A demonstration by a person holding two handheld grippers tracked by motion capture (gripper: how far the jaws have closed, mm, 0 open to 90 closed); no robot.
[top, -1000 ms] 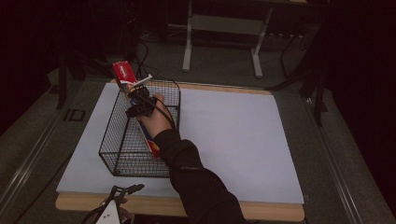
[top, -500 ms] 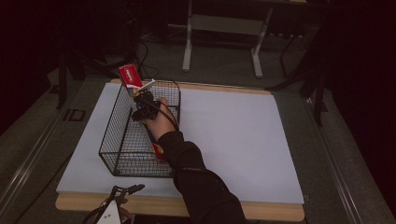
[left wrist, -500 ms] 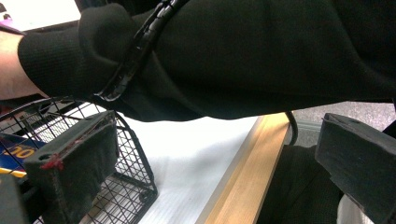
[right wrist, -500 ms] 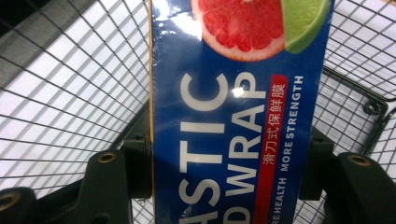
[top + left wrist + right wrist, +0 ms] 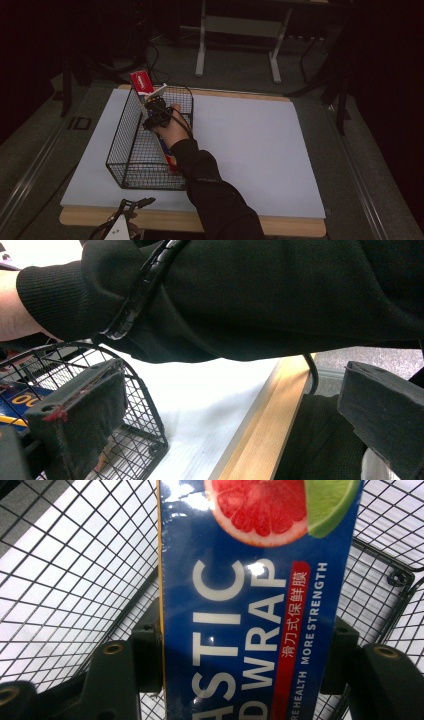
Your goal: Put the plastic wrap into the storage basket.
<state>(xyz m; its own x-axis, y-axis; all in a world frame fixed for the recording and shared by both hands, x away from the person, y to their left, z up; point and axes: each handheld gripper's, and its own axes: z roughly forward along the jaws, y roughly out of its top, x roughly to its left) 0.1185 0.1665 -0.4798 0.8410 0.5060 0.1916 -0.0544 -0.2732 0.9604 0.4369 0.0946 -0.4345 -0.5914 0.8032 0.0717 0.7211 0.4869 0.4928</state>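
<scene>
A long blue plastic wrap box (image 5: 250, 630) with a grapefruit and lime picture lies between the jaws of my right gripper (image 5: 242, 650), which is shut on its sides. From above, the box (image 5: 140, 82) leans tilted in the black wire basket (image 5: 125, 135), its red end poking over the far rim and its lower end down inside. My right gripper (image 5: 155, 112) grips it mid-length inside the basket. At the table's front edge my left gripper (image 5: 137, 204) stands open and holds nothing, and its jaws (image 5: 225, 410) frame the basket's corner (image 5: 135, 405).
The basket stands on the left part of a white sheet (image 5: 250, 150) covering a wooden table (image 5: 265, 425). A black sleeve (image 5: 250, 300) and the right gripper's cable cross above the basket. Table legs and cables lie on the dark floor behind.
The box's red upper end has shifted slightly right and lower along the basket's far rim, with my right hand following. The left gripper has stayed put.
</scene>
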